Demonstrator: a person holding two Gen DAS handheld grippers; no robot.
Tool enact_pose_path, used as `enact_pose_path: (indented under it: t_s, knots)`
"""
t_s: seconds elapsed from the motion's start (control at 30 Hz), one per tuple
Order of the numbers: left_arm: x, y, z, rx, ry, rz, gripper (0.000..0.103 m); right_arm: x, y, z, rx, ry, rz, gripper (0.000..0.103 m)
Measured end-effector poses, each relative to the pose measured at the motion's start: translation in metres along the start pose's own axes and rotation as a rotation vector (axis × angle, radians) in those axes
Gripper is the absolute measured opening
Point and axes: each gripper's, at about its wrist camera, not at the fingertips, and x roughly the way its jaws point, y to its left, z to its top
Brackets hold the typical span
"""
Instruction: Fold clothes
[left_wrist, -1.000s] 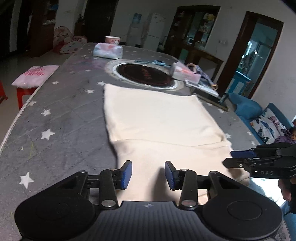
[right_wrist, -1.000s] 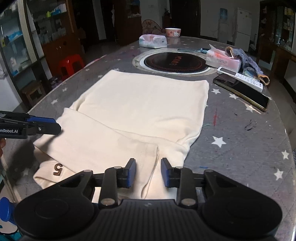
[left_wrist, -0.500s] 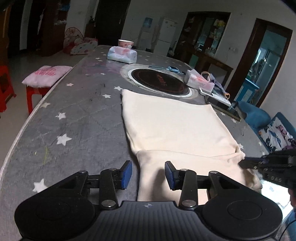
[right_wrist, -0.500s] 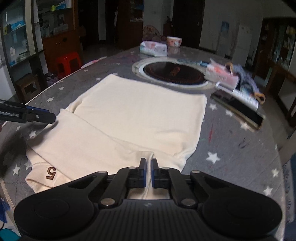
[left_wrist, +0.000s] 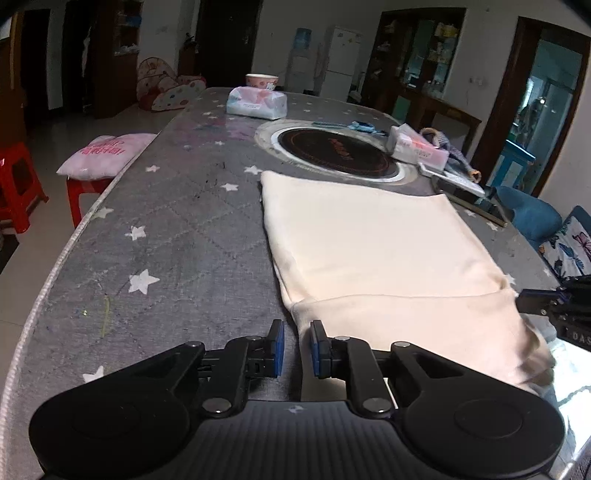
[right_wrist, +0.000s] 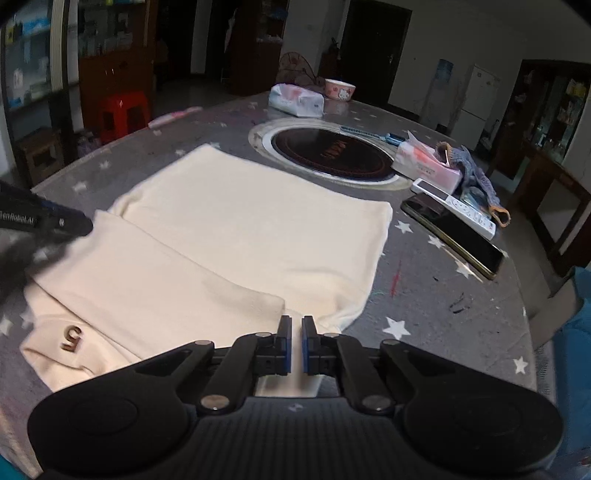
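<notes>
A cream garment (left_wrist: 369, 240) lies flat on the grey star-print table (left_wrist: 166, 221), its near part folded over the rest. My left gripper (left_wrist: 297, 338) is at the garment's near left edge with its jaws closing. The cloth edge lies in the narrow gap and the left pad is clear of it. My right gripper (right_wrist: 295, 332) is shut on the garment (right_wrist: 240, 229) at its near right side, just behind the fold's corner. A brown "5" patch (right_wrist: 72, 338) shows near the left. Each gripper appears at the edge of the other's view.
A round hob (left_wrist: 336, 147) is set into the table beyond the garment. A tissue pack (left_wrist: 256, 103) and a bowl (left_wrist: 261, 79) stand at the far end. A phone (right_wrist: 454, 236), a remote (right_wrist: 454, 206) and a second tissue pack (right_wrist: 428, 166) lie at the right. A red stool (left_wrist: 18, 184) stands beside the table.
The right jaws have shut on the cloth. The left jaws have narrowed, and the left gripper now sits at the garment's left edge instead of over the cloth.
</notes>
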Motion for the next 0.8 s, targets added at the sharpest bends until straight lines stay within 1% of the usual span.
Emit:
enact_pose_path:
  t_s: [0.07, 0.1, 0.13, 0.17, 0.23, 0.27, 0.33, 0.37, 0.4, 0.43, 0.47, 0.6, 0.67, 0.7, 0.8]
  knots:
    - [-0.011, -0.007, -0.004, 0.067, -0.011, -0.02, 0.017, -0.007, 0.002, 0.001, 0.001, -0.017, 0.04, 0.009]
    - [-0.017, -0.011, -0.006, 0.101, -0.016, -0.03, 0.018, -0.011, 0.004, 0.001, -0.007, -0.022, 0.063, 0.013]
    - [-0.023, -0.016, -0.009, 0.144, -0.021, -0.041, 0.021, -0.014, 0.01, 0.001, -0.029, -0.023, 0.082, 0.015]
    - [-0.028, -0.02, -0.013, 0.184, -0.02, -0.057, 0.022, -0.014, 0.013, 0.0, -0.04, -0.014, 0.104, 0.015]
    - [-0.039, -0.03, -0.022, 0.262, -0.018, -0.092, 0.028, -0.011, 0.016, -0.003, -0.045, 0.017, 0.151, 0.015]
    - [-0.044, -0.035, -0.028, 0.3, -0.016, -0.107, 0.03, -0.007, 0.017, -0.006, -0.052, 0.033, 0.148, 0.015]
    - [-0.05, -0.044, -0.04, 0.377, -0.005, -0.131, 0.037, 0.001, 0.02, -0.013, -0.069, 0.065, 0.139, 0.016]
    - [-0.053, -0.049, -0.046, 0.416, 0.0, -0.142, 0.04, 0.002, 0.019, -0.015, -0.06, 0.064, 0.146, 0.016]
    - [-0.055, -0.055, -0.053, 0.466, 0.0, -0.141, 0.047, 0.0, 0.018, -0.014, -0.052, 0.065, 0.15, 0.017]
    - [-0.056, -0.061, -0.061, 0.518, -0.001, -0.137, 0.05, -0.002, 0.017, -0.014, -0.043, 0.066, 0.154, 0.018]
    - [-0.057, -0.067, -0.068, 0.57, -0.003, -0.133, 0.05, -0.005, 0.016, -0.013, -0.043, 0.063, 0.155, 0.019]
    - [-0.055, -0.084, -0.086, 0.703, -0.045, -0.109, 0.05, -0.018, 0.015, -0.015, -0.064, 0.057, 0.143, 0.026]
    - [-0.053, -0.089, -0.09, 0.736, -0.067, -0.114, 0.05, -0.026, 0.014, -0.018, -0.073, 0.056, 0.134, 0.031]
    - [-0.052, -0.092, -0.091, 0.752, -0.078, -0.118, 0.05, -0.029, 0.014, -0.02, -0.083, 0.056, 0.125, 0.036]
    - [-0.049, -0.099, -0.097, 0.797, -0.129, -0.103, 0.05, -0.038, 0.015, -0.025, -0.118, 0.058, 0.107, 0.04]
